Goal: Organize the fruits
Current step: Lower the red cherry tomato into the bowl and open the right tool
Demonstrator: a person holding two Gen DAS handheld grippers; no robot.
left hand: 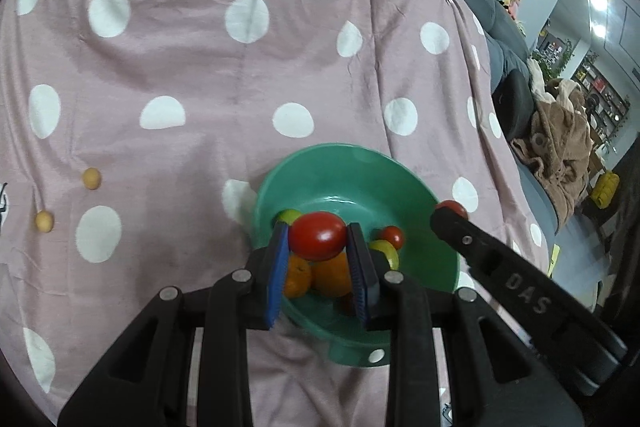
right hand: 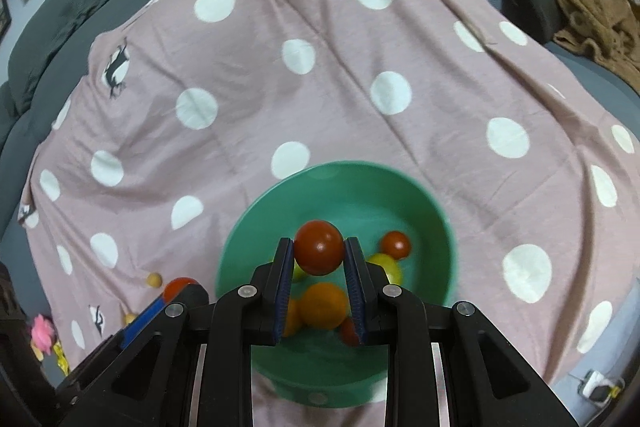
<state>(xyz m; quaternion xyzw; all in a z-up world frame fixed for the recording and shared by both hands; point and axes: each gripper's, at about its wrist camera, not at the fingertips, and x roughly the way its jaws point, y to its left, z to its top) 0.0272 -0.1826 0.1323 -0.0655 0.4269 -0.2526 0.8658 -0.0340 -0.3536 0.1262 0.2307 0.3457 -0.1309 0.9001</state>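
Over the green bowl [left hand: 360,163] on the pink dotted cloth [left hand: 200,67]: my left gripper [left hand: 318,243] clamps one red tomato [left hand: 318,237]; my right gripper [right hand: 319,255] clamps another red tomato [right hand: 319,247]. Inside the bowl: two oranges [right hand: 322,305], a yellow-green fruit [right hand: 386,267], a small tomato [right hand: 395,244]. Left on the cloth: two tan balls [left hand: 91,179].
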